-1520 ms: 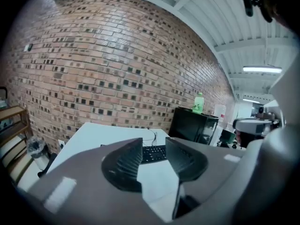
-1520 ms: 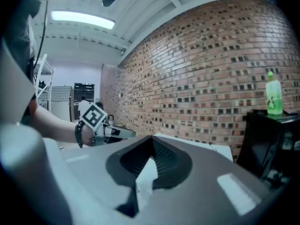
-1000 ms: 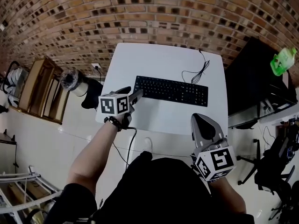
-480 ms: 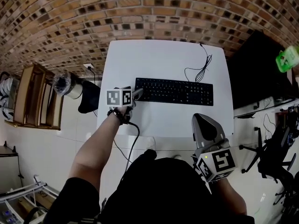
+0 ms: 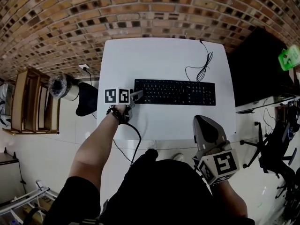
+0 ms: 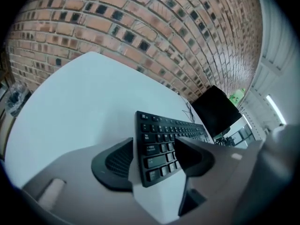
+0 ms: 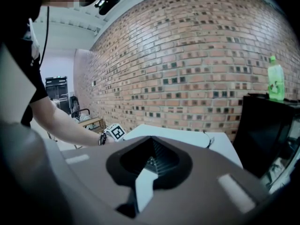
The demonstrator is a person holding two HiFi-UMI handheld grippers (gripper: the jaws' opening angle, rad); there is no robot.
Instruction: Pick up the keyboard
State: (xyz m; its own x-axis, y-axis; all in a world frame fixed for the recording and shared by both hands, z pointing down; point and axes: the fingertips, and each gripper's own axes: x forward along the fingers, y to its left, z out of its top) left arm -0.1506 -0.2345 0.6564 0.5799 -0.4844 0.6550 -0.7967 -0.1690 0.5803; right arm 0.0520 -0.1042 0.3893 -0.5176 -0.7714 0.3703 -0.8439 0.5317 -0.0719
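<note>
Keyboard (image 5: 176, 92) is laid mid-worktop (image 5: 159, 55), long axis parallel to the near edge. Its left end is straddled by the left gripper (image 5: 137, 95), fingers (image 6: 115, 161) spread, pad contact seemingly absent. Right gripper (image 5: 205, 125) is held closed, empty, off the near right corner.

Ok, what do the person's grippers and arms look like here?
The left gripper and right gripper are grey wedge-shaped shells with black ribbed pads, each bearing a white cube of black square markers. A black cable trails from the left one. The person wears a black short-sleeved top and a dark wristband.
</note>
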